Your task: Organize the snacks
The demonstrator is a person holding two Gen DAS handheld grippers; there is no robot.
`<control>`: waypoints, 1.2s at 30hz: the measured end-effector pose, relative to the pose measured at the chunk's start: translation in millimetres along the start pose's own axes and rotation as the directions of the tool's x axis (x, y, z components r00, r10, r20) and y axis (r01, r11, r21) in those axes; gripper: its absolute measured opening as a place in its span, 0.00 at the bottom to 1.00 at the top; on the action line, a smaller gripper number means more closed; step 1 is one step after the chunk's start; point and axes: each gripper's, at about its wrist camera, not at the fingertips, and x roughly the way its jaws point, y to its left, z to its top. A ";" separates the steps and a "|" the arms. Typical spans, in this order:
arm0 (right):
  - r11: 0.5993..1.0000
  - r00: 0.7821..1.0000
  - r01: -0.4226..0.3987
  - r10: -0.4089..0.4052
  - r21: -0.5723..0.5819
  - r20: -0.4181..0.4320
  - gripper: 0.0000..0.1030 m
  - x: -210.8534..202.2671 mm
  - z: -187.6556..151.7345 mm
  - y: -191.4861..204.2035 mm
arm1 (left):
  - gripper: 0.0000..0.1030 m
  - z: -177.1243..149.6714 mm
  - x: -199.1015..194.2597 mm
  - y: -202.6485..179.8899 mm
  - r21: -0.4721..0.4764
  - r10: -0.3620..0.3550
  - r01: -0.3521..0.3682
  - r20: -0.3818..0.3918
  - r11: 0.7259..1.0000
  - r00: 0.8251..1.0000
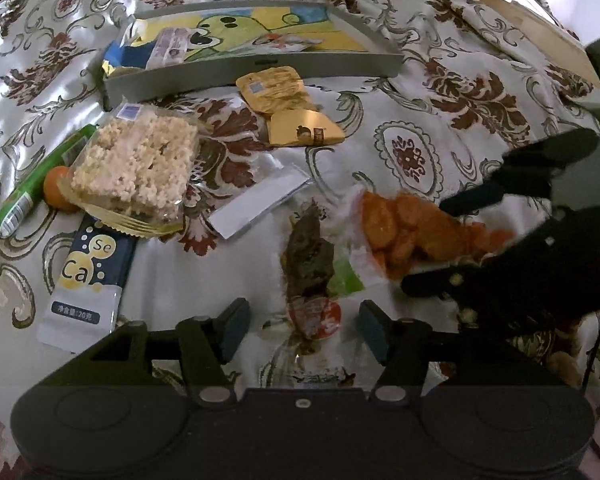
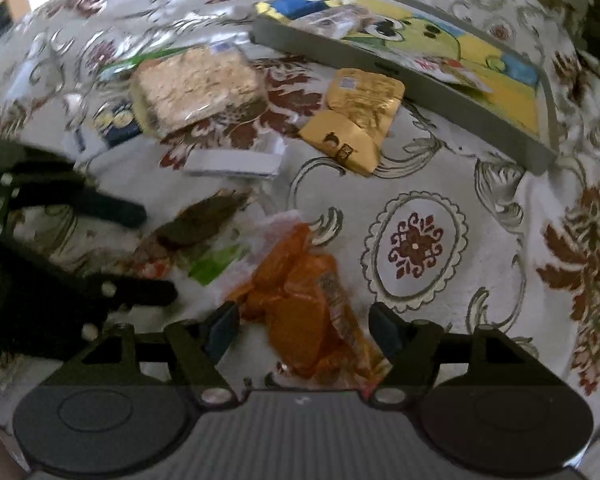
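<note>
Straddling two packets at once, we have both tools down at the lower middle of their frames. Our left gripper (image 1: 302,330) stands spread, its pads either side of the dark dried-meat packet (image 1: 309,256) with the red label, not yet touching it. Our right gripper (image 2: 304,330) is spread too, around the near end of the orange snack bag (image 2: 308,300); whether a pad touches the wrapper we cannot tell.

We judge the step in hand to be picking up, with sorting barely started: the grey tray (image 1: 256,70) at the upper middle of the left view holds only a small clear packet (image 1: 168,46) on its cartoon liner, while the puffed-rice cake (image 1: 136,164), the gold foil packets (image 1: 288,104), the blue calcium sachet (image 1: 88,276), the green tube (image 1: 40,180) and the white sachet (image 1: 260,202) lie loose on the patterned cloth (image 1: 440,152).

Next, each tool needs to press together on its packet, lift clear of the neighbour, then carry up-frame to the tray.
</note>
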 end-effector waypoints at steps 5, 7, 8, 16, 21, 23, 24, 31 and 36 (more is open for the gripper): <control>1.000 1.000 -0.025 0.025 0.009 -0.011 0.70 -1.8 -5.1 -2.8 | 0.62 0.0 0.5 -0.1 -0.002 0.002 -0.002 -0.003 1.000 1.000; 1.000 1.000 -0.020 0.020 0.018 -0.012 0.67 -0.4 -4.1 -3.8 | 0.60 0.1 0.2 -0.1 -0.001 0.000 0.000 -0.001 1.000 1.000; 1.000 1.000 -0.015 0.016 0.018 -0.017 0.65 0.3 -3.3 -3.4 | 0.57 -0.1 0.3 -0.6 0.001 0.001 -0.001 0.000 1.000 1.000; 0.999 1.000 0.008 -0.008 0.053 0.005 0.44 -1.3 -3.5 -0.5 | 0.46 -1.3 -3.6 -3.1 0.009 -0.011 0.010 0.022 1.000 1.000; 0.996 0.999 0.004 -0.007 0.090 0.032 0.40 -5.6 -3.2 -1.6 | 0.45 -1.4 -7.7 -4.1 0.002 -0.008 0.008 0.042 1.000 0.999; 0.995 0.999 0.002 -0.006 0.095 0.041 0.40 -7.3 -3.4 -1.5 | 0.44 -1.0 -9.6 -6.3 0.015 0.002 -0.003 0.046 1.000 0.999; 0.995 0.999 0.003 -0.007 0.097 0.045 0.40 -8.3 -3.5 -1.6 | 0.30 -1.0 -11.2 -7.8 0.022 0.012 -0.013 0.052 1.000 0.999; 0.995 0.996 0.035 -0.042 0.090 0.075 0.40 -16.8 -4.6 2.3 | 0.22 0.5 -10.9 -4.7 0.010 0.010 -0.011 0.043 1.000 0.999; 0.995 0.997 0.038 -0.044 0.090 0.065 0.40 -15.1 -4.2 2.6 | 0.36 2.3 -3.2 8.6 -0.092 -0.048 0.048 0.004 0.995 0.999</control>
